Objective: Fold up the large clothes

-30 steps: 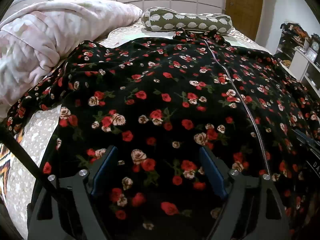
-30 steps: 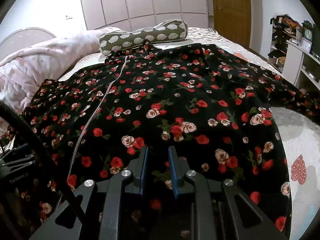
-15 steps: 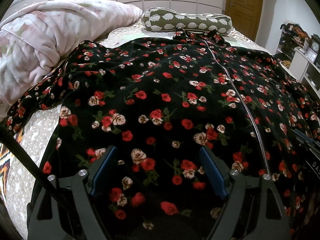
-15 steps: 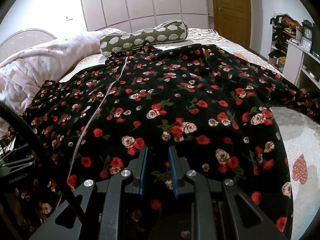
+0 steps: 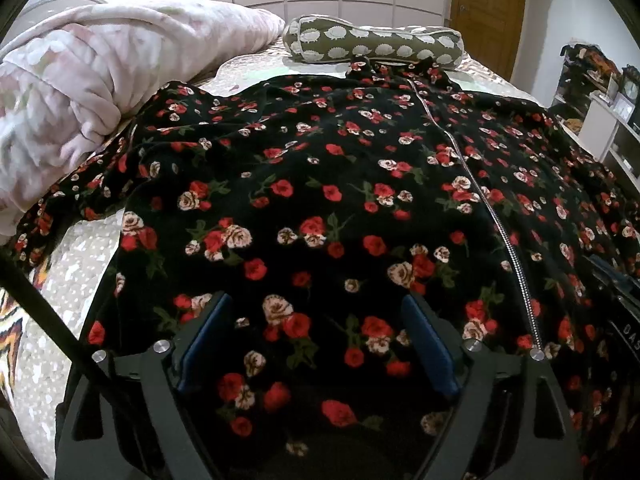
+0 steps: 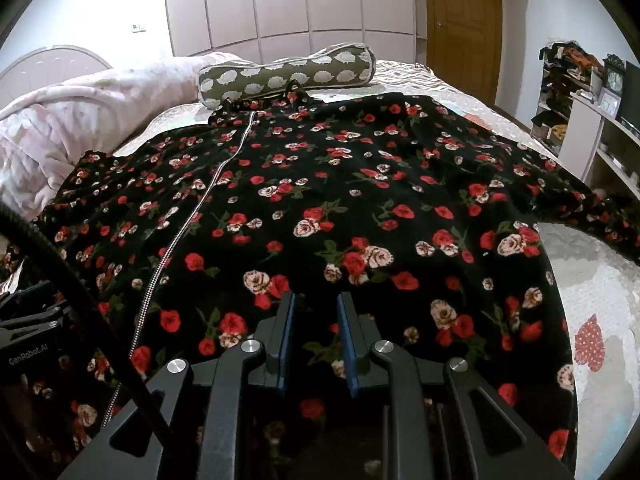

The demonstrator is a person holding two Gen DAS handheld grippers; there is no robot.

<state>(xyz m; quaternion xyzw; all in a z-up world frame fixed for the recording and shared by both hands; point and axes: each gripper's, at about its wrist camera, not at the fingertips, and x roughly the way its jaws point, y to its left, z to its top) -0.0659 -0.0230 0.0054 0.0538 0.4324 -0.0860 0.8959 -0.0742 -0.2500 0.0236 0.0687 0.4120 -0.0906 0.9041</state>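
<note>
A large black garment with red and cream roses [image 5: 340, 184] lies spread flat on the bed, its silver zipper [image 5: 492, 208] running from the collar toward me. It also fills the right wrist view [image 6: 360, 208]. My left gripper [image 5: 316, 320] is wide open, jaws over the near hem, left of the zipper. My right gripper [image 6: 314, 312] has its jaws close together with hem fabric between them, right of the zipper [image 6: 188, 220]. Whether the pads pinch the cloth is unclear.
A pink quilt [image 5: 80, 92] is heaped at the left of the bed. An olive bolster pillow [image 5: 372, 42] lies past the collar. White shelves [image 6: 592, 136] stand at the right, a wooden door [image 6: 460, 24] behind. The patterned bedsheet [image 6: 600, 320] shows beside the garment.
The right gripper's jaws have opened slightly wider. The left gripper and the garment have not visibly moved.
</note>
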